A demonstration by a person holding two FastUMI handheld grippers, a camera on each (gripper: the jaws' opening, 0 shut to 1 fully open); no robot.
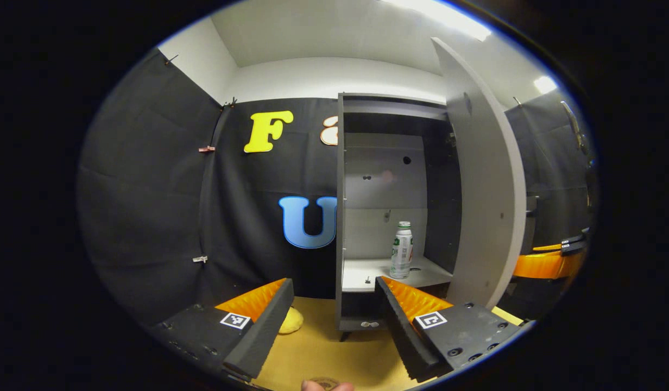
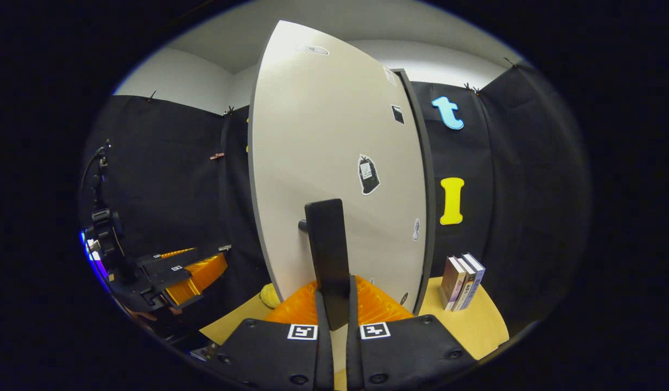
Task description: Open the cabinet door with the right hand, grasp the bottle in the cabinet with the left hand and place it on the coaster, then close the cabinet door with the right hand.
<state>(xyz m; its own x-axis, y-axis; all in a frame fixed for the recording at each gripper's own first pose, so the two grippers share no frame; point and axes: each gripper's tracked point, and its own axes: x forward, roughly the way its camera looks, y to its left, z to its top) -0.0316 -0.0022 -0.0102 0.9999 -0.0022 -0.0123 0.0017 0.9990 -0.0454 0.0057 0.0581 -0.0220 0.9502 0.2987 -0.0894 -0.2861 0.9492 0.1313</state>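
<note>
Inside open cabinet (image 1: 394, 190), one upright bottle (image 1: 402, 250); three books (image 2: 462, 282) on table (image 2: 481, 320)

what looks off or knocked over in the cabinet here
Nothing stands out. The bottle stands upright on the shelf, cap on, no spill. The cabinet door is swung open, and the right gripper is shut on its handle.

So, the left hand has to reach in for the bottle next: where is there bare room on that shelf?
Left of the bottle, the shelf lies bare up to the cabinet's left wall, apart from a small dark bit near the front edge. It is tighter to the right, between the bottle and the open door.
</note>
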